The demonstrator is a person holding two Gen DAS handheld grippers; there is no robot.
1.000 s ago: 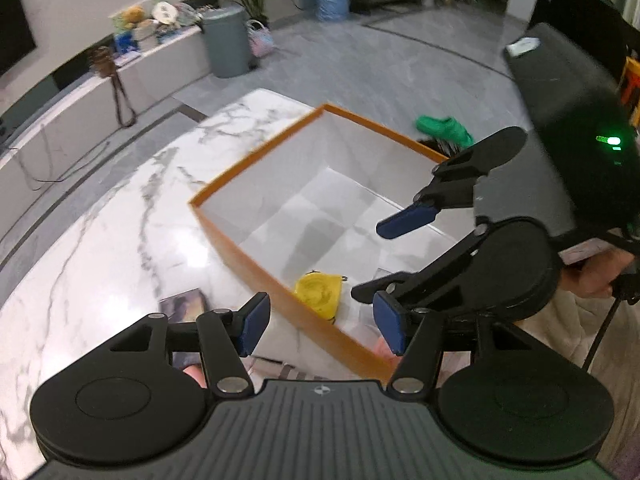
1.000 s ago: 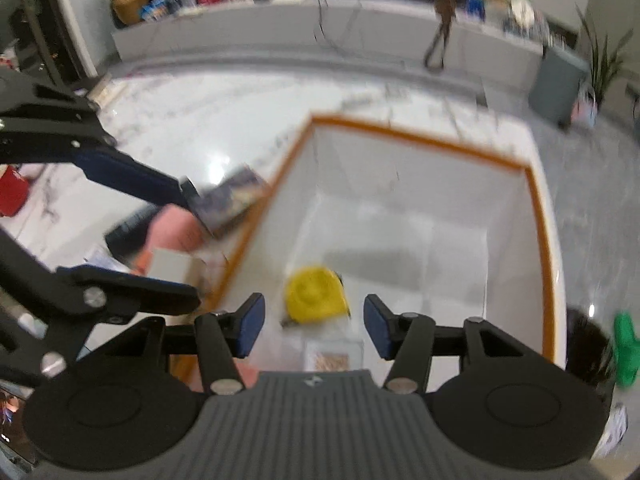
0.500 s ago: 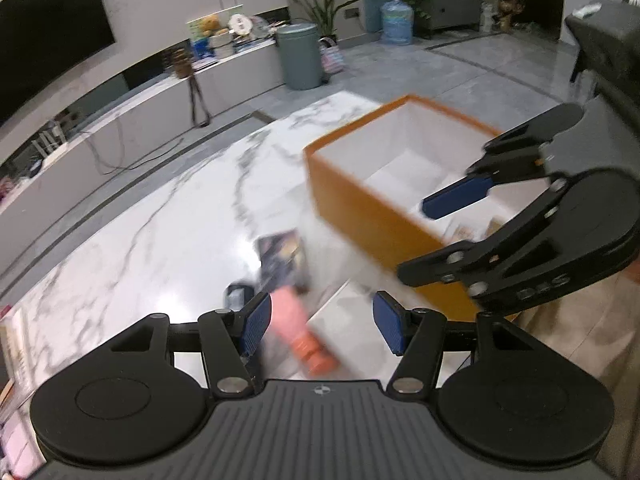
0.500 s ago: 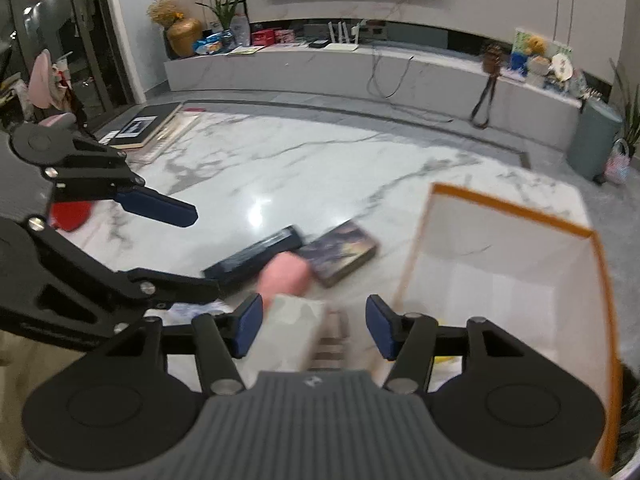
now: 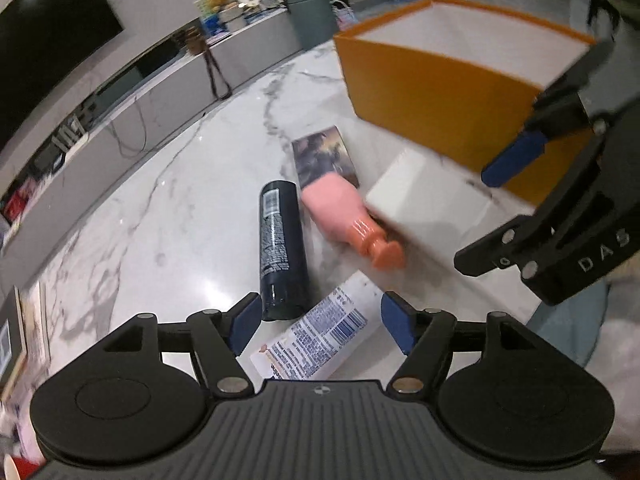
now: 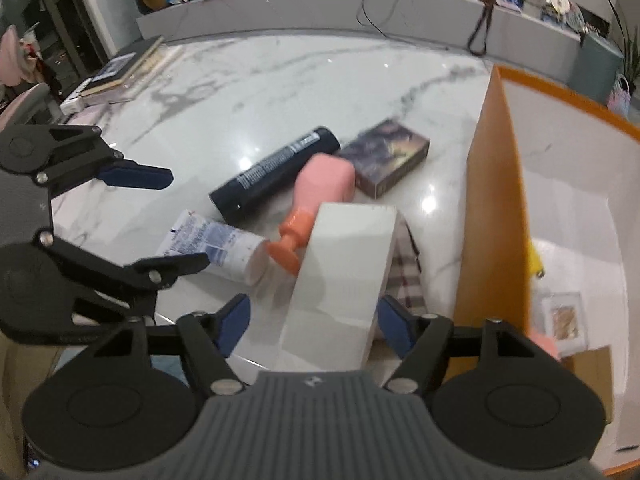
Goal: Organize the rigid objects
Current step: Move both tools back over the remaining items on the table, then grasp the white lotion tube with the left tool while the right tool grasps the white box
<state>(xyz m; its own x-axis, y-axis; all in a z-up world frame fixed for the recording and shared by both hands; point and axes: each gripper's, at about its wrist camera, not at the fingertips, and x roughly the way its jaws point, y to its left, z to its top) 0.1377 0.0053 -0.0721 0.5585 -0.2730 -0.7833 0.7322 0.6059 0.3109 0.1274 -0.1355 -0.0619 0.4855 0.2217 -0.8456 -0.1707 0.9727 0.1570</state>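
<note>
Both tongs had swung away from above the orange box to the clutter on the tabletop. Left tongs, jaws opening, straddled a white tube beside a dark can. Right tongs, opening, flanked a white carton; pink bottle lay ahead.
</note>
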